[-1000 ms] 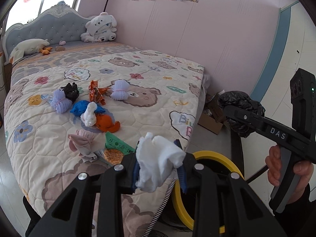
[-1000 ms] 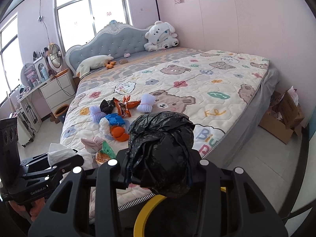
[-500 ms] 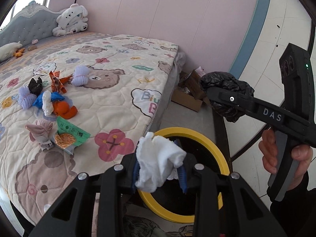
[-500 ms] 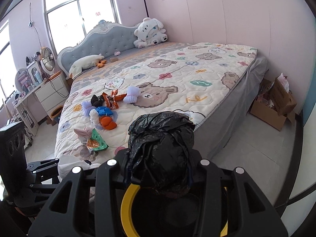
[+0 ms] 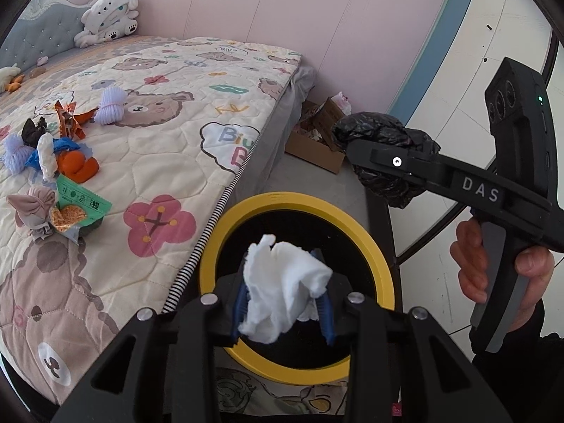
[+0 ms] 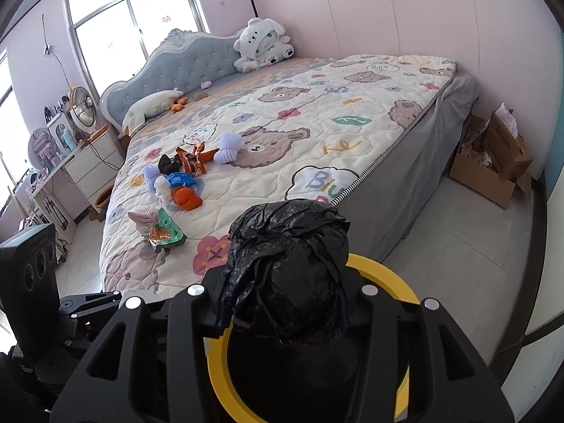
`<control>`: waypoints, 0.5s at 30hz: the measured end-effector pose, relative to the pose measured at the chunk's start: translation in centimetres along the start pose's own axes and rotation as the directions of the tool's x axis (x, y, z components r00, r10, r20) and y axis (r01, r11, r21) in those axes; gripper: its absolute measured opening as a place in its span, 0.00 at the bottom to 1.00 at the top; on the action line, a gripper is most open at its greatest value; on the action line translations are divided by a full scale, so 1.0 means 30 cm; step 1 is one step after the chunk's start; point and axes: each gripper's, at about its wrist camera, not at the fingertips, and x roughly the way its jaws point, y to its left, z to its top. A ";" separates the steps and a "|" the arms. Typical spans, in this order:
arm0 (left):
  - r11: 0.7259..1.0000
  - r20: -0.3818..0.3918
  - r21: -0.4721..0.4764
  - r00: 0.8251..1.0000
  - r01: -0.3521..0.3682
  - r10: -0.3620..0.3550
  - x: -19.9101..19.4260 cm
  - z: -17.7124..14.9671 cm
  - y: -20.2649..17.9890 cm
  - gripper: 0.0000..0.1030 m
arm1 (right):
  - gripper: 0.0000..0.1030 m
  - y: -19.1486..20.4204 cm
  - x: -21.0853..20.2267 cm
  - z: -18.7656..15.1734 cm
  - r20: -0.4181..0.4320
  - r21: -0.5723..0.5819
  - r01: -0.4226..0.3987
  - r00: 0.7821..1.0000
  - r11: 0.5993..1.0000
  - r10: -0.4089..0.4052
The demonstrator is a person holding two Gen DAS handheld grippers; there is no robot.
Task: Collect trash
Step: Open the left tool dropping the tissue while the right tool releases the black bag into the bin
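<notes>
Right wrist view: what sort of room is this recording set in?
A bedroom, most likely a child's: a large bed with a bear-print quilt and tufted grey headboard, a plush toy by the pillows, and a white bedside dresser under the window.

Pink walls (image 6: 405,10) enclosed a quilted bed (image 6: 317,112) with a grey headboard (image 6: 169,67). Daylight filled the far-left window (image 6: 120,21); the floor (image 6: 458,225) was pale.

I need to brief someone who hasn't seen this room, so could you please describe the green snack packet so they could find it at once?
Start at the bed with the bear-print quilt and go to the litter pile near its foot. The green packet lies at the pile's near end, beside a pink wad. It is the only flat green thing there, with an orange picture of food on it.
</notes>
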 end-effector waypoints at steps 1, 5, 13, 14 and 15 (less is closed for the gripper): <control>1.000 -0.005 -0.001 1.000 0.009 -0.009 0.005 -0.003 -0.004 0.29 | 0.43 -0.003 -0.001 -0.003 0.000 0.004 0.001 1.000 1.000 -0.001; 1.000 -0.007 0.023 1.000 0.010 -0.010 0.010 -0.015 -0.030 0.30 | 0.44 -0.025 -0.004 -0.011 0.002 0.017 0.011 1.000 1.000 -0.011; 0.999 -0.013 0.035 1.000 0.011 -0.010 0.014 -0.021 -0.048 0.40 | 0.52 -0.073 -0.012 -0.015 0.011 0.069 0.023 1.000 0.997 -0.024; 0.999 -0.011 0.039 1.000 0.009 -0.009 0.012 -0.020 -0.052 0.45 | 0.54 -0.076 -0.014 -0.014 0.011 0.071 0.027 1.000 0.997 -0.027; 0.999 -0.009 0.043 1.000 0.009 -0.009 0.013 -0.021 -0.055 0.47 | 0.56 -0.079 -0.017 -0.013 0.014 0.074 0.028 0.999 0.997 -0.029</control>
